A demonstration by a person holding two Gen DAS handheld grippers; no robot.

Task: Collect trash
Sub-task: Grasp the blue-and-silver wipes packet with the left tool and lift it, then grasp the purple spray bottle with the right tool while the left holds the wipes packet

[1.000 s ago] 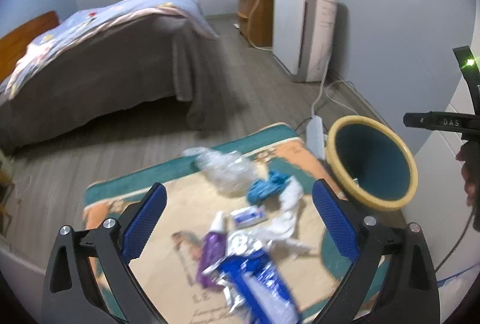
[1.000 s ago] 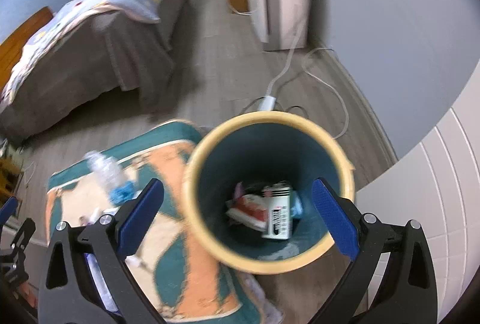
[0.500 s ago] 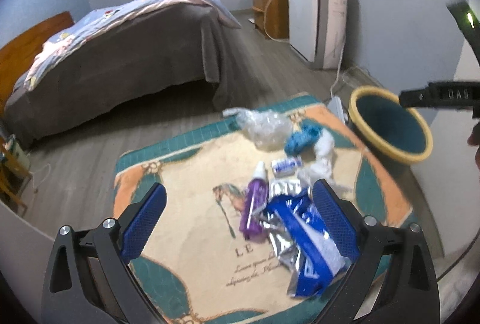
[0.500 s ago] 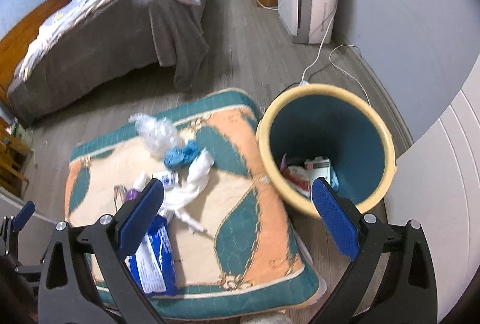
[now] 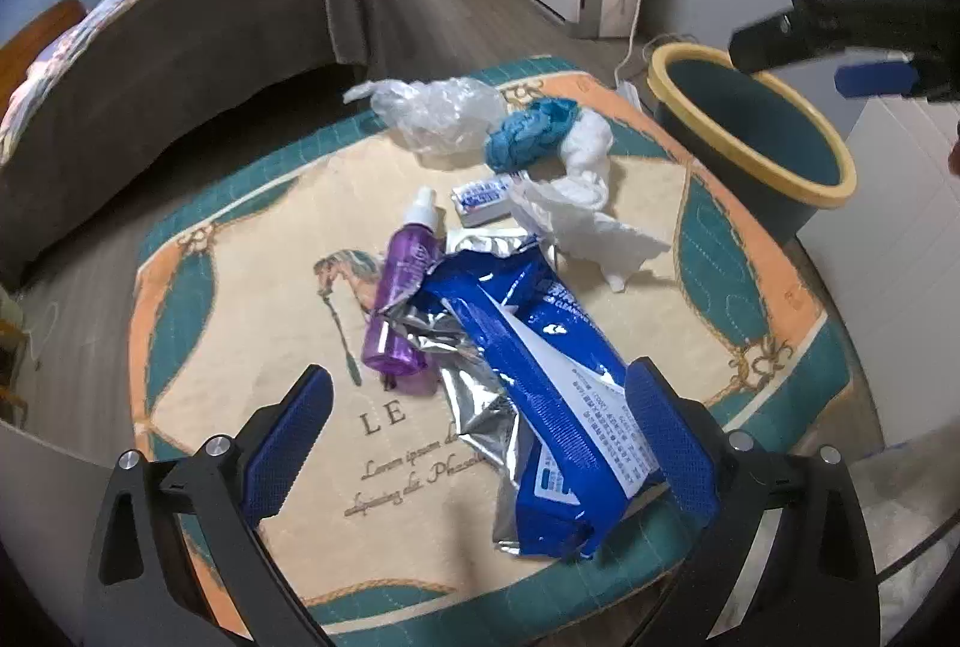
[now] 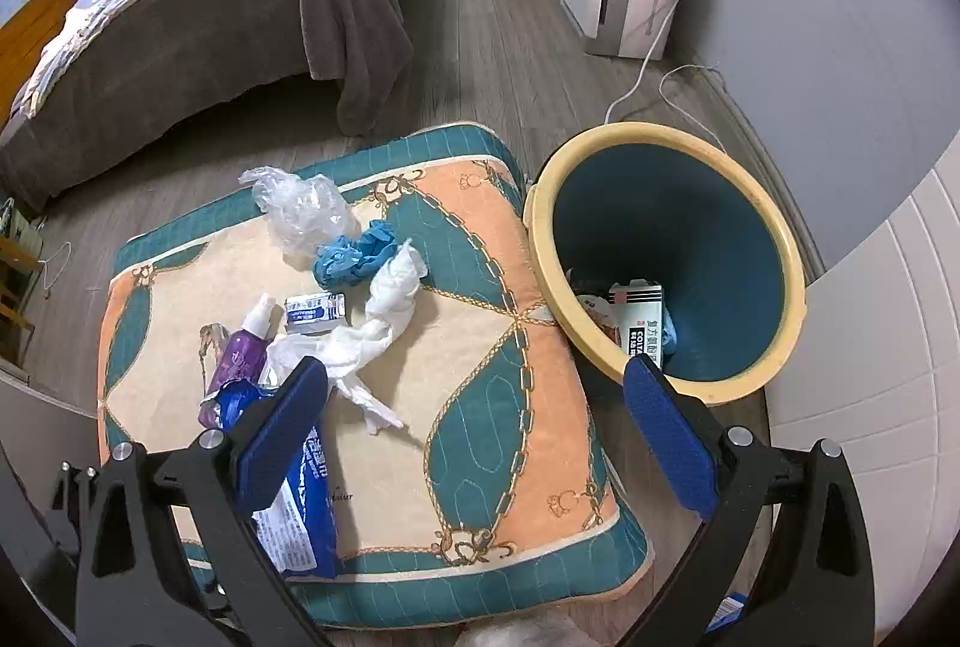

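Bedroom cushion (image 5: 252,287) holds trash beside bin (image 6: 672,251).

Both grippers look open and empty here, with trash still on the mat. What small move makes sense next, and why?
Probably lower the left gripper onto the blue wrapper. It is open and empty, the wrapper lies nearest, partly between its fingers, and the bin stands beside the mat.

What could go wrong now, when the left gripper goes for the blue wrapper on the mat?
The blue wrapper overlaps the purple bottle, so the open left gripper may drag the bottle or pinch both. The white tissue is long and twisted; it might snag on the bin rim instead of dropping in.
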